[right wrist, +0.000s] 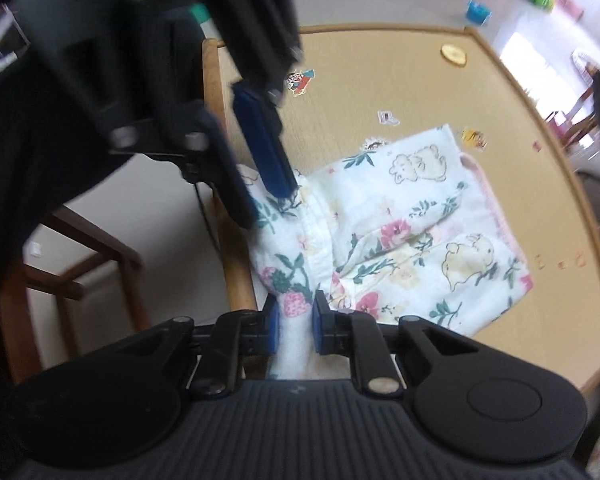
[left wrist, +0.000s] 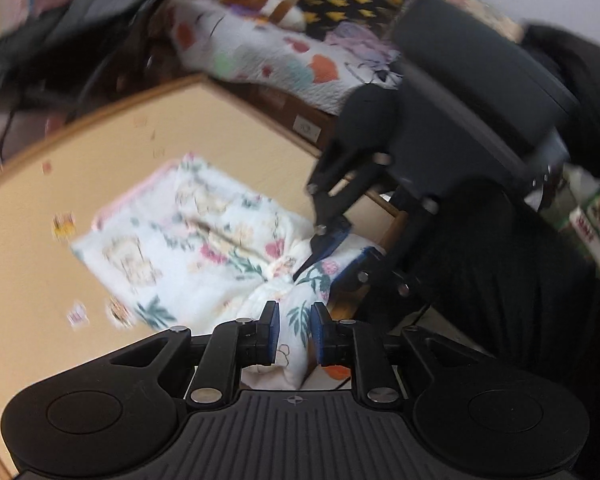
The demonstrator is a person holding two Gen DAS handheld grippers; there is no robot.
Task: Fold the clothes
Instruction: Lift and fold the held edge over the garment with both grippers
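A white floral garment with bear prints and pink trim lies folded on a tan table. Its near end is bunched up at the table's edge. My left gripper is shut on that bunched end, with cloth filling the gap between its blue pads. Just beside it, my right gripper pinches the same bunched end, white cloth pressed between its pads. The two grippers stand close together, both pointing steeply down.
Several stickers and a wooden disc are on the table. A wooden chair stands by the table's near edge. A bed with a patterned quilt lies beyond. Toys are on the floor. A person's dark clothing fills the right.
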